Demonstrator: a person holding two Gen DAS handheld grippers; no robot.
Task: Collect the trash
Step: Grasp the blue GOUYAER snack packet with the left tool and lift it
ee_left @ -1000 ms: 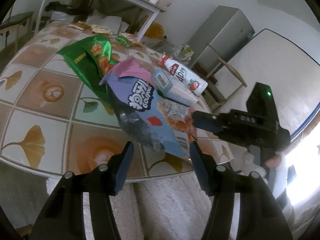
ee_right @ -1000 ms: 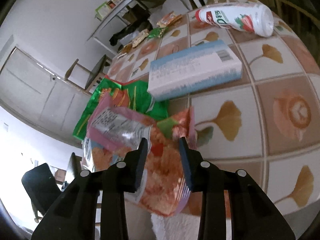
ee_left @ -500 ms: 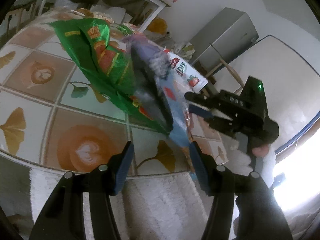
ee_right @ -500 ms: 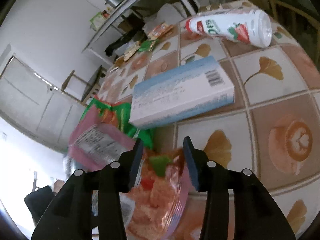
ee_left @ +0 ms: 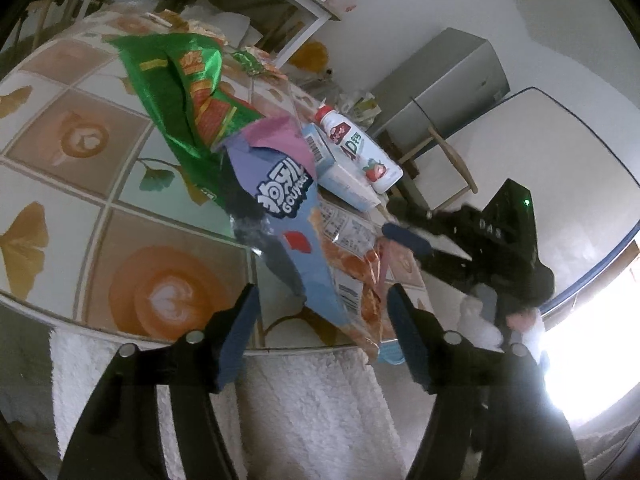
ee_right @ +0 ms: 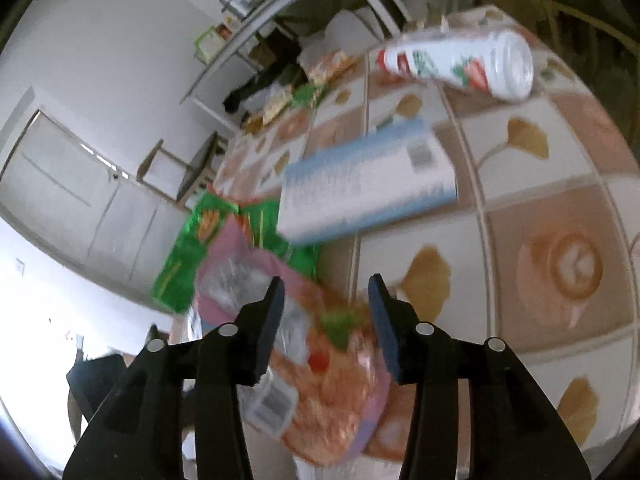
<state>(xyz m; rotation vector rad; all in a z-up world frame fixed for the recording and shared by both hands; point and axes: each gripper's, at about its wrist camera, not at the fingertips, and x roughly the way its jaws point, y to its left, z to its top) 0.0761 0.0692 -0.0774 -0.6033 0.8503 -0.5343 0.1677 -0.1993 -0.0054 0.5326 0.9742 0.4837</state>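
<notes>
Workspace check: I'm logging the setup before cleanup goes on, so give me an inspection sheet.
Surface: tiled table, leaf and latte prints.
Job's things: green bag, purple bag and orange bag piled at the table edge; carton and bottle lie flat behind.
Clutter: small wrappers at the far end.
Grippers: left gripper open; right gripper open, astride the orange bag.
Cables: nothing seen.
Surroundings: rug, shelf, chair.

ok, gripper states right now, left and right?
Left gripper: open, jaws spread either side of the purple-blue foil snack bag, not clamped.
Right gripper: open, over the orange-pink plastic snack wrapper.
</notes>
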